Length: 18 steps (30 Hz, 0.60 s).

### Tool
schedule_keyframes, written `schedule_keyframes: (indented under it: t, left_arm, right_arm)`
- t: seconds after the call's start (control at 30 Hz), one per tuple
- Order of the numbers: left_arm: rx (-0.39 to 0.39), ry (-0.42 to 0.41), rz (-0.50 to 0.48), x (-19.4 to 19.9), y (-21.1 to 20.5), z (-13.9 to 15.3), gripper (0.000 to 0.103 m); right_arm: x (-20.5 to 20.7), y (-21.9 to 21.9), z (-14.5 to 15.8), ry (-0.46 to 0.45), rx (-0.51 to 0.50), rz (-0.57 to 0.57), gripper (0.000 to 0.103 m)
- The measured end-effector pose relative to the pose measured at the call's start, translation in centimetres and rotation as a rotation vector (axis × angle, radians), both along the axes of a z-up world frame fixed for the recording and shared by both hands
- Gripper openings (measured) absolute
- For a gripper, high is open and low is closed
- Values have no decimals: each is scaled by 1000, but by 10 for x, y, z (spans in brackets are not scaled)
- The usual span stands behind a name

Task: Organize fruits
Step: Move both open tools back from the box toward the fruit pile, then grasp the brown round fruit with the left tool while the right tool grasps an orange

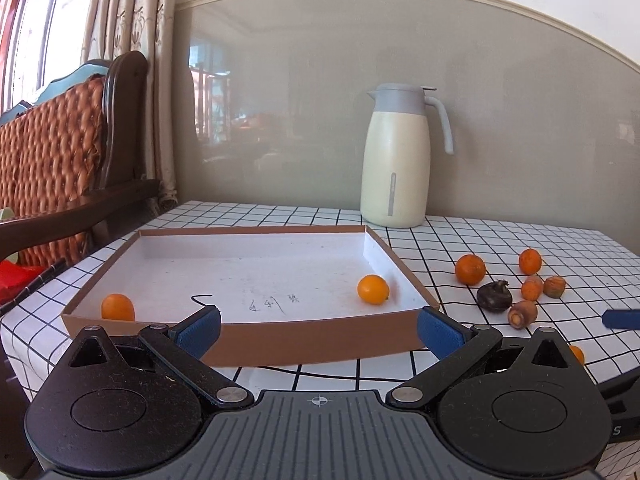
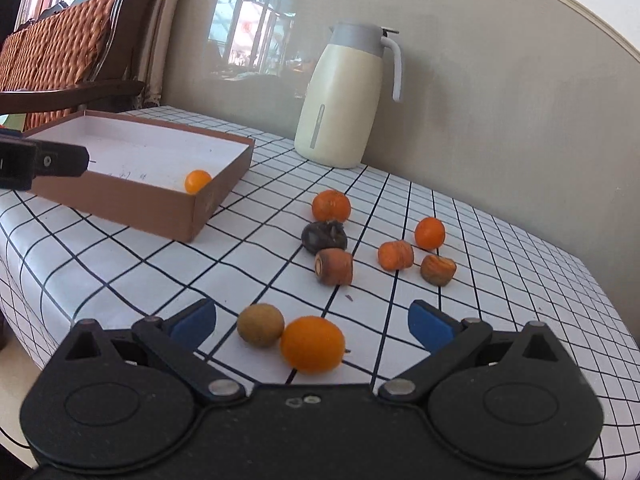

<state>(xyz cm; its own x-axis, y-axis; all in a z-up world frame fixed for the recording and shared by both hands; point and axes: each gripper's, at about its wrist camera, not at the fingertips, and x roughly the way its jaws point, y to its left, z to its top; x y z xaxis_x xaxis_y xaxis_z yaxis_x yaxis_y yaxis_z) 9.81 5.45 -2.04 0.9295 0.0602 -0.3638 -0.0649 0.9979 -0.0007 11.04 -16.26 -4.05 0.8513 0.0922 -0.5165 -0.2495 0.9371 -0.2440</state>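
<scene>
A shallow brown cardboard box with a white inside sits on the table and holds two orange kumquats. My left gripper is open and empty at the box's near wall. My right gripper is open, with an orange kumquat and a brown longan lying on the table between its fingers, untouched. Farther off lie a tangerine, a dark water chestnut, carrot pieces and another small orange. The box also shows in the right wrist view.
A cream thermos jug with a grey lid stands at the back against the wall. The table has a white checked cloth. A wooden chair with an orange cushion stands left of the table. The table edge runs close in front.
</scene>
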Motion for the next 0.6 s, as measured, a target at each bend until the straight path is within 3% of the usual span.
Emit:
schedule_keyframes:
  t: [0.33,0.6]
  left_arm:
    - [-17,7,-49,3,-13,-1,103]
    - [-14,35,-100,10,-34,-6,103]
  right_arm:
    - [0,-17,-9,25,-42,-32,97]
    - [18,-40,-13,30,-7,-70,97]
